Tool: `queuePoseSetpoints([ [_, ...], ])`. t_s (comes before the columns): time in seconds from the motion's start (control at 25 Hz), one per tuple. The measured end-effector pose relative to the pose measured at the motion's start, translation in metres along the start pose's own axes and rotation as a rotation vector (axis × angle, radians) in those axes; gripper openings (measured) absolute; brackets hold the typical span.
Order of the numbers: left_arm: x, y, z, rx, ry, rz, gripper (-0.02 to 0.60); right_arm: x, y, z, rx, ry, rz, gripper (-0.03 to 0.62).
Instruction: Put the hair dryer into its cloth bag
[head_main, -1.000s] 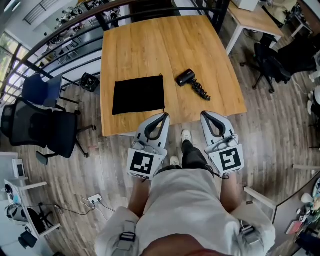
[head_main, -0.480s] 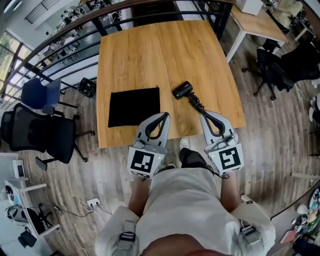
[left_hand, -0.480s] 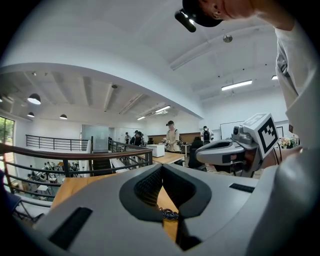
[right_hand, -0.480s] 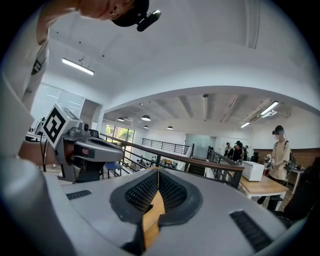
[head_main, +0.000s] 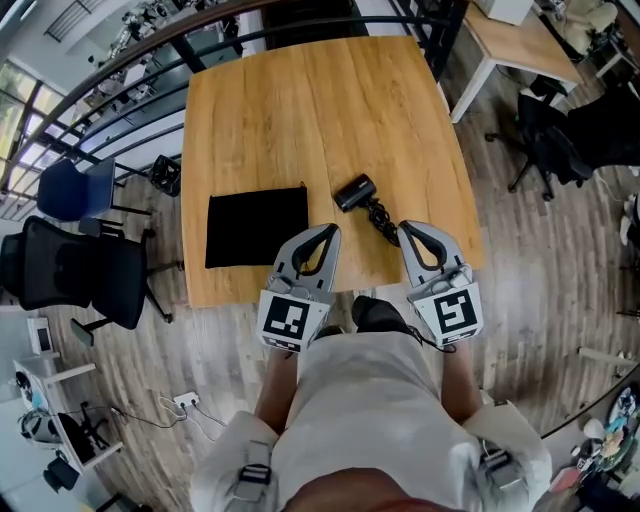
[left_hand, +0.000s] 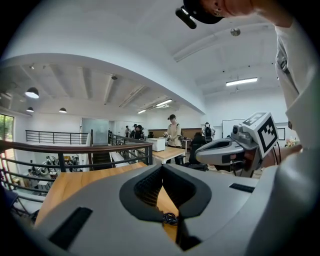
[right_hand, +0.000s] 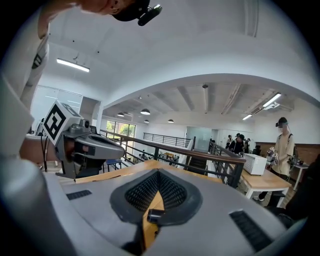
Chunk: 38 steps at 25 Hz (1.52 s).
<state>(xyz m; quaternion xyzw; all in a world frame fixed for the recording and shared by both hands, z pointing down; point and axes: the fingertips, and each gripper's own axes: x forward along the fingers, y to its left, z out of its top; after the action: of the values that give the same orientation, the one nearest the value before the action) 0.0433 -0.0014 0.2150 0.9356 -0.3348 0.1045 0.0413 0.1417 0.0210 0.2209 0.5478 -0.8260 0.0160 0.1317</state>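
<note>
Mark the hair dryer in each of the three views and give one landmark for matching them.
Head view: the hair dryer lies on the table, right of centre, cord trailing toward the near edge.
Left gripper view: only what looks like the coiled cord shows, low centre.
Right gripper view: a small dark piece, probably the hair dryer, low centre.
Shared landmark: the wooden table, in all three.

Black cloth bag (head_main: 256, 227), black hair dryer (head_main: 352, 192), tan wooden table (head_main: 300, 100).
</note>
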Motion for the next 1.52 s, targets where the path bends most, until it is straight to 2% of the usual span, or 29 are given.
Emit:
queuePoseSetpoints([
  [0.48, 0.051, 0.016, -0.037, -0.044, 0.112, 0.028, 0.020, 0.046, -0.030, -0.053, 0.015, 0.118, 0.088, 0.021],
  [0.76, 0.067, 0.020, -0.064, -0.069, 0.162, -0.001, 0.020, 0.062, -0.038, -0.087, 0.042, 0.195, 0.079, 0.021],
  [1.52, 0.100, 0.018, -0.134, -0.071, 0.268, -0.126, 0.020, 0.078, -0.028, -0.174, 0.083, 0.359, 0.036, 0.021],
])
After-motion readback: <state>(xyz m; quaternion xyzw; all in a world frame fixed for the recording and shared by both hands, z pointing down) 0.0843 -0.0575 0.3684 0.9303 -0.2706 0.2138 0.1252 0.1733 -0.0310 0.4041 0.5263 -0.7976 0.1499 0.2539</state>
